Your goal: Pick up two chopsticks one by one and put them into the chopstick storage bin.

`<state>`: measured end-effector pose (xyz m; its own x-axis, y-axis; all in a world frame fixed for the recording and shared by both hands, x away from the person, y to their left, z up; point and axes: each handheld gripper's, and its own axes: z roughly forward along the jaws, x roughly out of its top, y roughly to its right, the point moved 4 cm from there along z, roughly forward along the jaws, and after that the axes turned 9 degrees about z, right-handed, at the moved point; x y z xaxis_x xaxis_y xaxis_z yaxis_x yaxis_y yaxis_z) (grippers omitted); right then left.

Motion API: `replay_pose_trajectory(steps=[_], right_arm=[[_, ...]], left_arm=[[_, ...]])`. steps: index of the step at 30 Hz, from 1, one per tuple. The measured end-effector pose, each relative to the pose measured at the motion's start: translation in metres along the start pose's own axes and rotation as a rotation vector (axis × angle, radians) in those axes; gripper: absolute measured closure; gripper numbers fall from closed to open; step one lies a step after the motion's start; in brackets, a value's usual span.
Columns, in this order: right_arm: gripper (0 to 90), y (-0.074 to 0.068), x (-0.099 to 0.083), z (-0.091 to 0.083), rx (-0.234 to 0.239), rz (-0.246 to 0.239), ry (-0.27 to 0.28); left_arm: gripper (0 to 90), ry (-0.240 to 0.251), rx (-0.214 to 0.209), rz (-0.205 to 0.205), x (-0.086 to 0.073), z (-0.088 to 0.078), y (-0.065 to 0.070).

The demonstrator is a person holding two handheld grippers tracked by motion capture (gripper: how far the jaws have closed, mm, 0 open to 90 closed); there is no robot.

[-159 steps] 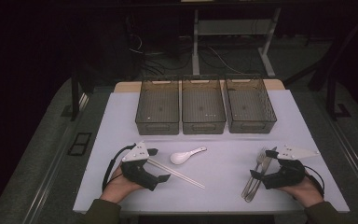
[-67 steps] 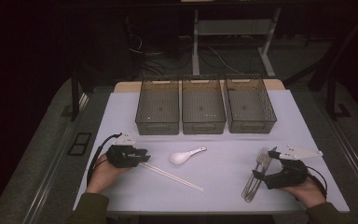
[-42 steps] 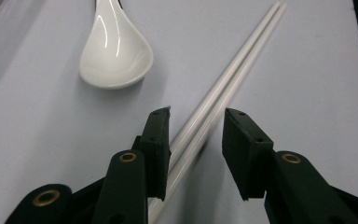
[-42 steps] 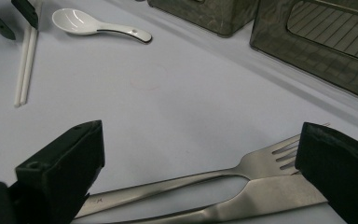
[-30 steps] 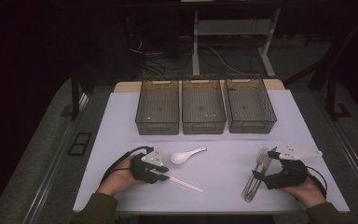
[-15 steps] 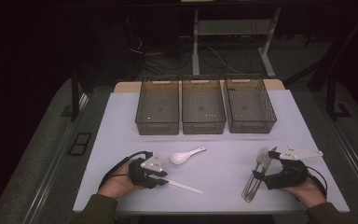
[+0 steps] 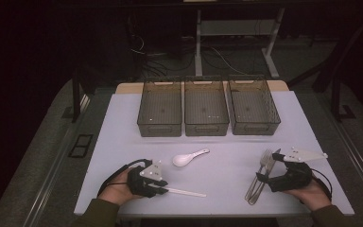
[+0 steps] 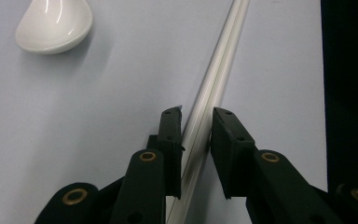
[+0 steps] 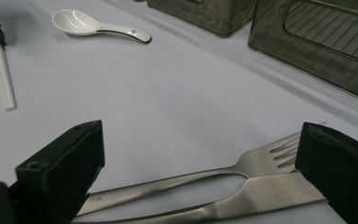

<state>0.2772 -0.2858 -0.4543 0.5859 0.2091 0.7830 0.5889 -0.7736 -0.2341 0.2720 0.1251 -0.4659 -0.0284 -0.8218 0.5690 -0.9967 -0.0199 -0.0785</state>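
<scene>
White chopsticks (image 8: 214, 88) lying between left claw (image 8: 196, 116) jaws, long axis straight ahead along them; just been narrowing, not yet clamped. Right claw (image 9: 198, 140) wide apart, straddling fork (image 9: 223, 175).

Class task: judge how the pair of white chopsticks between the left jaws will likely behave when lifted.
The chopsticks look thin, smooth and glossy, so they are probably light, stiff and slippery. Being two separate sticks lying side by side, they may splay or roll apart unless the left gripper pinches both evenly.

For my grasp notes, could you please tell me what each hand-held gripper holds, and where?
The left hand-held gripper straddles the chopsticks near one end, jaws just closing, pads not visibly clamped. The right hand-held gripper holds nothing.
</scene>
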Motion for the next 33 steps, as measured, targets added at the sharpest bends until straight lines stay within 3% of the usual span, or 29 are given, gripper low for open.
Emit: replay_pose_trajectory(steps=[4, 6, 8, 14, 20, 27, 33], right_arm=[[1.4, 0.0, 0.0, 0.0, -0.001, -0.001, 0.0], [1.4, 0.0, 0.0, 0.0, 0.0, 0.0, 0.001], [1.4, 0.0, 0.0, 0.0, 0.0, 0.0, 0.001], [1.4, 0.0, 0.0, 0.001, 0.001, -0.003, 0.0], [1.4, 0.0, 0.0, 0.001, 0.002, -0.003, -0.002], [1.4, 0.0, 0.0, 0.002, 0.002, 0.001, -0.006], [1.4, 0.0, 0.0, 0.002, 0.003, 0.002, -0.005]], left_arm=[[70.0, 0.01, -0.002, 0.001, 0.0, 0.0, -0.001], [60.1, 0.021, -0.006, -0.011, 0.0, 0.0, -0.003], [59.8, 0.046, -0.014, -0.019, 0.003, -0.001, -0.003], [59.4, 0.126, -0.02, -0.004, 0.026, 0.003, -0.006], [67.5, 0.178, -0.054, 0.024, 0.058, 0.018, -0.007], [71.8, 0.162, -0.108, 0.076, 0.087, 0.045, 0.0], [76.4, 0.13, -0.135, 0.098, 0.096, 0.06, 0.002]])
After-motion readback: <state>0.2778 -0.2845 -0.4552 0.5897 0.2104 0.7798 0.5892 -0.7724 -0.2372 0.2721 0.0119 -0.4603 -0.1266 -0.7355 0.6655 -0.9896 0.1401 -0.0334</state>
